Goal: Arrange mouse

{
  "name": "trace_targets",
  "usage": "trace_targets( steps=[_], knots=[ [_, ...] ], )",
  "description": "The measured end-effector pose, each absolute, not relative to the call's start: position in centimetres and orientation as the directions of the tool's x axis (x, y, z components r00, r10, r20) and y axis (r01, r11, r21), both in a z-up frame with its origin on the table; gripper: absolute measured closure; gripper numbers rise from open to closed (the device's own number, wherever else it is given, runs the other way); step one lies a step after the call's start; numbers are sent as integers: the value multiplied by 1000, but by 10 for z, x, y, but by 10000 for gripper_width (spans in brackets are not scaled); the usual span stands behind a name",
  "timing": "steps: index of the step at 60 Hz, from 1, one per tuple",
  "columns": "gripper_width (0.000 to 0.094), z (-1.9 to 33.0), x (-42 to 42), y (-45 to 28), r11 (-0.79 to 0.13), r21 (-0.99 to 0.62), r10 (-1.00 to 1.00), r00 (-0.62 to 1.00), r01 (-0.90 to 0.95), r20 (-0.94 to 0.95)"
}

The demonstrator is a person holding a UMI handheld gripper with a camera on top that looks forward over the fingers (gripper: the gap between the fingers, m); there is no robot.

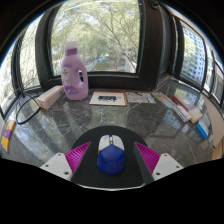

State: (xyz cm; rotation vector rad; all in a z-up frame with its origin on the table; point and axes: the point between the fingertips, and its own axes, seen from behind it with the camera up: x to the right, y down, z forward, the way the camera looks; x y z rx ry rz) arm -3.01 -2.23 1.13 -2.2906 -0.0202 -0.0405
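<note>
While fingers [111, 158] flank it, mouse [111, 153] seems ungripped on mousepad [110, 134].

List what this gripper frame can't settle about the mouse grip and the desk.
- Mouse, gripper view: it sits between the pink pads; whether they touch its sides can't be told.
- Mouse's near end: hidden by the gripper body.
- Mouse pad: near part covered by the mouse and fingers.
- Detergent bottle label: too small to read.
- Papers beyond it: print too small.
</note>
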Motion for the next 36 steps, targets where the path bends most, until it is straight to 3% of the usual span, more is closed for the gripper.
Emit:
trace_targets(
  steps=[25,36],
  knots=[
    [83,134,-53,-146,-577,-817,-52,997,11,50],
    [80,153,-63,-198,-562,-827,-32,998,30,58]
  ],
)
